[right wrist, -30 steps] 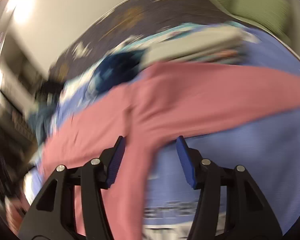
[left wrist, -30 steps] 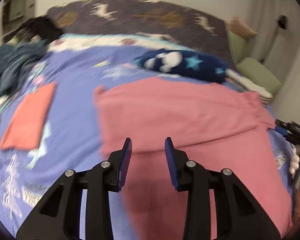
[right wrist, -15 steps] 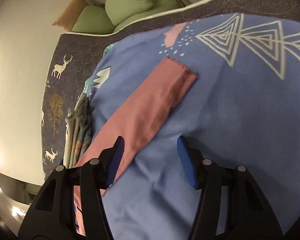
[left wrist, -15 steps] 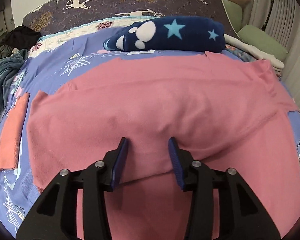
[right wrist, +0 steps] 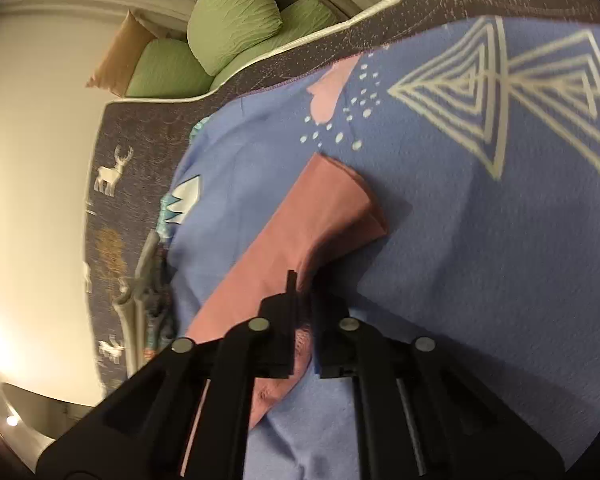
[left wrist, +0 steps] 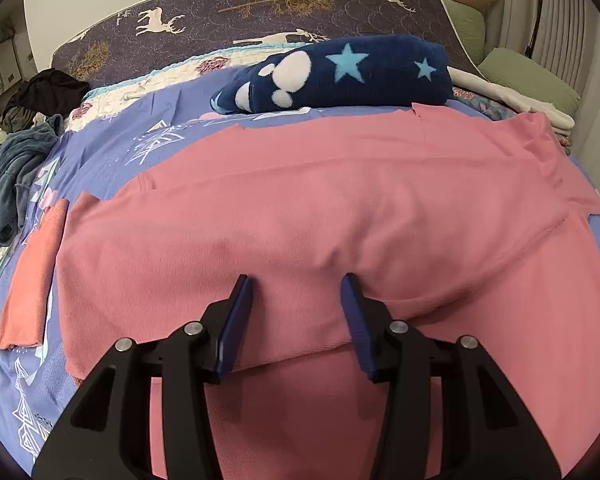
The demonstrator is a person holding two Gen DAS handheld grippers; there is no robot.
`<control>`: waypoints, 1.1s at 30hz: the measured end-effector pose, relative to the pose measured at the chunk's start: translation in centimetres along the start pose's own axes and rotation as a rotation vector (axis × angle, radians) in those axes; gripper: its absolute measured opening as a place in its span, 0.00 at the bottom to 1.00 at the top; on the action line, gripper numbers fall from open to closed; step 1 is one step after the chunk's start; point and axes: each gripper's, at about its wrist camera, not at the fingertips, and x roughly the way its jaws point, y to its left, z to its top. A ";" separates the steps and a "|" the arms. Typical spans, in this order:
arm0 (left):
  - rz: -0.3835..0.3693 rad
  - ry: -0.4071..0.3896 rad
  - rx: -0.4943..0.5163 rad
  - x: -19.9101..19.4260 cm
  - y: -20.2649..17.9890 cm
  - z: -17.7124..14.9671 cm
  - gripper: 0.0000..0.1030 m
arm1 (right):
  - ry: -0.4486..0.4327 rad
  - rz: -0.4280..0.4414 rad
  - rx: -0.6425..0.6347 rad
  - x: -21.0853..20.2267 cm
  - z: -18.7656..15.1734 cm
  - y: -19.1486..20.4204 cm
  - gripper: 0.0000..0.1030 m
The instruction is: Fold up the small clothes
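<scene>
Two grippers on a pink garment spread over a blue bedspread

The left gripper [left wrist: 296, 300] stands partly open over the pink garment [left wrist: 340, 208]'s folded edge – gripping nothing; the right gripper [right wrist: 302, 284] is clamped on its sleeve [right wrist: 320, 208], which lies flat on the bedspread [right wrist: 480, 260].

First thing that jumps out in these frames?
The pink garment spread across the blue bedspread fills the left wrist view, with the left gripper open over its folded edge. Behind it lies a navy star blanket. In the right wrist view, the right gripper is shut on the sleeve.
</scene>
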 end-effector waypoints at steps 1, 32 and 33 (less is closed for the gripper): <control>0.001 -0.001 0.001 0.0 0.0 0.0 0.47 | -0.003 0.021 -0.018 -0.5 -0.3 0.6 0.05; -0.238 -0.041 -0.179 -0.1 3.4 -0.4 0.50 | 0.612 0.342 -1.229 2.5 -44.2 25.4 0.26; -0.250 -0.043 -0.190 -0.1 3.6 -0.4 0.50 | 0.605 0.342 -1.257 2.0 -44.3 25.2 0.30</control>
